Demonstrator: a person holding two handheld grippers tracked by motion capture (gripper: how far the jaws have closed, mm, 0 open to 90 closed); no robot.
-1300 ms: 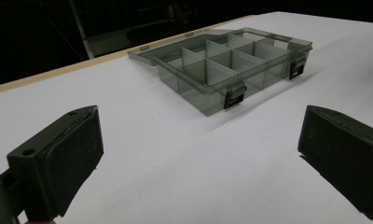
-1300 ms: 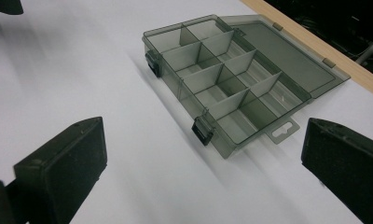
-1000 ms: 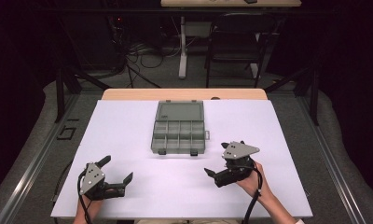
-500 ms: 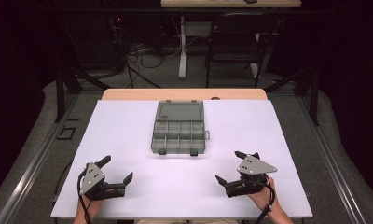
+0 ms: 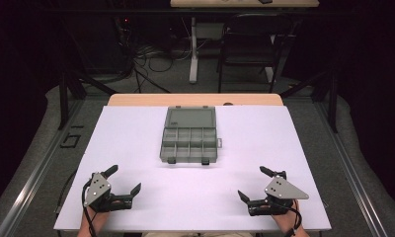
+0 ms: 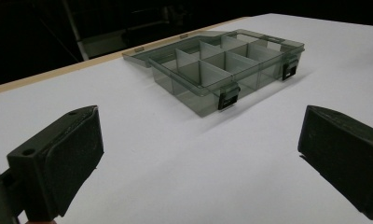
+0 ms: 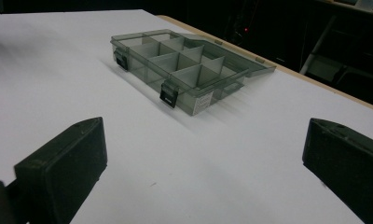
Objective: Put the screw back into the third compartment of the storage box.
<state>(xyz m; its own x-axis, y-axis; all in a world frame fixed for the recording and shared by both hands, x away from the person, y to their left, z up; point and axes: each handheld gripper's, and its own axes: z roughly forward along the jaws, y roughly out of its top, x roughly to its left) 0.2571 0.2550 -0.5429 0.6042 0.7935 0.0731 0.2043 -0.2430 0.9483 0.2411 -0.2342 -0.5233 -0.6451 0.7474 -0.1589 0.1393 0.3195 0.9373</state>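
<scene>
A grey see-through compartment box [image 5: 189, 140] lies open in the middle of the white table [image 5: 136, 133], its lid laid flat toward the far side. Its several compartments look empty in the left gripper view [image 6: 222, 65] and the right gripper view [image 7: 175, 60]. My left gripper [image 5: 122, 181] rests near the front left edge, open, nothing between its jaws. My right gripper [image 5: 255, 183] rests near the front right edge, also open and empty. Both stand well short of the box and point inward toward it.
Beyond the table's far edge is a wooden strip [image 5: 195, 99], then a dark floor with cables [image 5: 146, 64], a chair [image 5: 250, 44] and a table leg [image 5: 193, 49]. Metal rails [image 5: 37, 163] run along both sides.
My right gripper has drawn back toward the front right corner of the table and come down there. The left gripper has stayed put.
</scene>
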